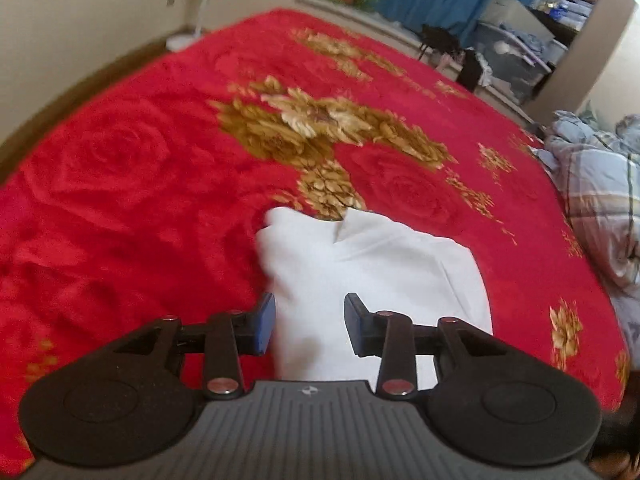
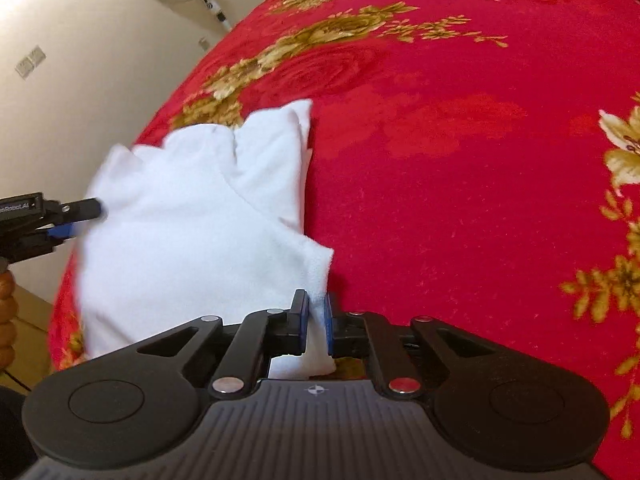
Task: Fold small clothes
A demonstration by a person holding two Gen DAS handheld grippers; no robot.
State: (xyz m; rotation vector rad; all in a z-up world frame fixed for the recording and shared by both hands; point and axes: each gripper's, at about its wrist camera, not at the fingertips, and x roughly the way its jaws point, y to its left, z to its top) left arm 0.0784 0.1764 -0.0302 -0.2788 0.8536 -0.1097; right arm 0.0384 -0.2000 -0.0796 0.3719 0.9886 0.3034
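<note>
The right gripper [image 2: 317, 322] pinches a corner of the white garment [image 2: 192, 216]; the left gripper [image 1: 310, 326] stands parted over it, pads clear. The cloth lies partly folded and rumpled on the red flowered bed [image 1: 140, 160].

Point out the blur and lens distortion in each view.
Left wrist view: the white garment is smeared at its left edge, the red blanket is soft, and the fisheye bows the bed's far edge; the left gripper stays sharp. Right wrist view: the garment's left side and the left gripper's tip blur, the wall curves, and the right gripper, pinching cloth, is crisp.
</note>
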